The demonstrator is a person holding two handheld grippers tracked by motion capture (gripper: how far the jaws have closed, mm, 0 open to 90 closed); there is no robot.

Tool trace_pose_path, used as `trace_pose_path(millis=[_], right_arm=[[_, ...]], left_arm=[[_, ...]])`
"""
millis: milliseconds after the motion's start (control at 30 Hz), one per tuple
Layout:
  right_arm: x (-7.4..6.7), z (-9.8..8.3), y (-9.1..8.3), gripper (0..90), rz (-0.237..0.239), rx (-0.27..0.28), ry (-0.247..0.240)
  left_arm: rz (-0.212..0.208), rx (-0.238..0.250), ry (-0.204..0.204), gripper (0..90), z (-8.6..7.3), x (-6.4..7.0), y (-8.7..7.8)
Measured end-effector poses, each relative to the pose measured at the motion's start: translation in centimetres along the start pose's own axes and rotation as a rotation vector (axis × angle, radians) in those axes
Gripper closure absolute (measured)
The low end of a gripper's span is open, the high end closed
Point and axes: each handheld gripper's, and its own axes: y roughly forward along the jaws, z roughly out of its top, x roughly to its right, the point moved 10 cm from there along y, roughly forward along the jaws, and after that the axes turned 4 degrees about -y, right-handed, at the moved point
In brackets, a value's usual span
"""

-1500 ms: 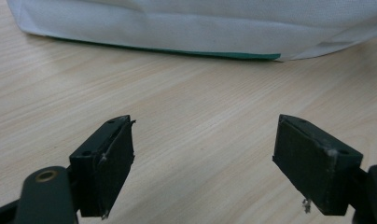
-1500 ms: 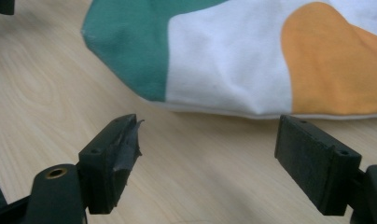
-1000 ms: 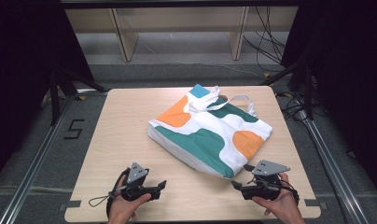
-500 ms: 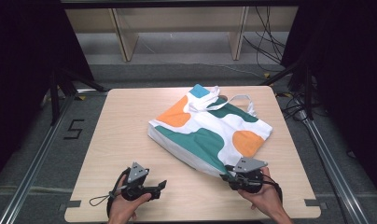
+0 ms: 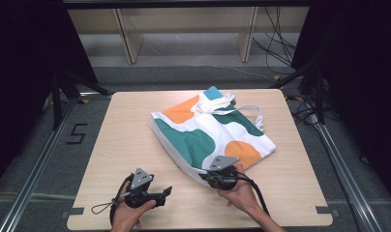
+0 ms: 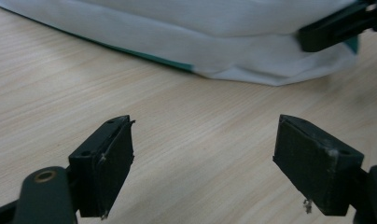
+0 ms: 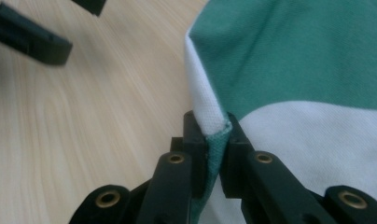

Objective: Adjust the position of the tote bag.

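Note:
A white tote bag [image 5: 213, 130] with green, orange and blue patches lies flat mid-table, its handles [image 5: 242, 110] at the far end. My right gripper [image 5: 203, 175] is at the bag's near corner; its jaws have just been closing and now pinch the fabric edge. In the right gripper view, the right gripper [image 7: 215, 140] clamps a fold of the bag [image 7: 308, 70]. My left gripper [image 5: 167, 192] rests open on the table at the front left, a short way from the bag. In the left gripper view, the left gripper [image 6: 203, 158] has bare wood between its jaws and the bag [image 6: 214, 32] ahead.
The wooden table [image 5: 126, 145] has bare room left of the bag and along the front edge. Wooden frame legs [image 5: 128, 41] and cables [image 5: 276, 48] sit on the floor behind. Metal rails [image 5: 43, 159] run along both sides.
My right gripper has moved left along the front of the table to the bag's near corner and shut on the fabric. The left gripper has stayed put.

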Motion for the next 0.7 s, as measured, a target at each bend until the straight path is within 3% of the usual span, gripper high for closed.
trace_pose_path(millis=[33, 100, 200, 267, 300, 333, 367, 433, 467, 500, 533, 567, 600, 667, 700], right_arm=[[0.0, 0.0, 0.0, 84.3, 0.0, 0.0, 0.0], [-0.9, 1.8, 2.2, 83.9, 0.031, 0.011, -0.026], [-1.7, 2.8, 3.7, 80.8, 0.052, 0.009, -0.043], [-2.1, 3.2, 3.9, 68.6, 0.096, 0.023, -0.027], [-2.1, 3.2, 3.9, 68.6, 0.096, 0.023, -0.027], [-2.2, 3.3, 3.6, 61.6, 0.106, 0.033, 0.004], [-2.3, 3.2, 2.2, 50.8, 0.129, 0.018, 0.003], [-1.8, 3.4, -0.1, 46.6, 0.124, 0.06, -0.009], [-1.8, 3.4, -0.1, 46.6, 0.124, 0.06, -0.009], [-0.9, 3.1, -3.0, 44.8, 0.114, 0.104, 0.045], [-0.9, 3.1, -3.0, 44.8, 0.114, 0.104, 0.045], [0.7, 2.4, -5.7, 43.6, 0.048, 0.124, 0.06], [0.7, 2.4, -5.7, 43.6, 0.048, 0.124, 0.06], [2.4, 1.0, -7.6, 43.0, -0.011, 0.127, 0.082], [3.8, -0.7, -9.0, 42.7, -0.071, 0.131, 0.136]], left_arm=[[0.0, 0.0, 0.0, 19.0, 0.0, 0.0, 0.0], [-0.018, 0.027, -0.021, 19.1, 0.3, 0.3, 0.0], [-0.012, 0.036, -0.022, 19.3, 0.3, 0.2, -0.2], [-0.011, 0.038, -0.022, 19.3, 0.4, 0.0, -0.3], [-0.011, 0.038, -0.022, 19.4, 0.4, 0.0, -0.3], [-0.01, 0.045, -0.029, 19.4, 0.4, 0.0, -0.3], [-0.012, 0.043, -0.027, 19.3, 0.4, 0.1, -0.3], [-0.04, 0.042, -0.012, 19.1, 0.4, 0.6, -0.1], [-0.04, 0.042, -0.012, 18.8, 0.4, 0.6, -0.1], [-0.038, 0.029, 0.008, 18.5, 0.3, 0.9, 0.0], [-0.038, 0.029, 0.008, 18.5, 0.3, 0.9, 0.0], [-0.047, 0.024, 0.02, 18.4, 0.4, 1.3, 0.1], [-0.047, 0.024, 0.02, 18.5, 0.4, 1.3, 0.1], [-0.087, 0.042, -0.001, 20.2, 0.8, 2.2, 0.5], [-0.093, 0.061, -0.005, 23.0, 1.1, 2.8, 0.7]])
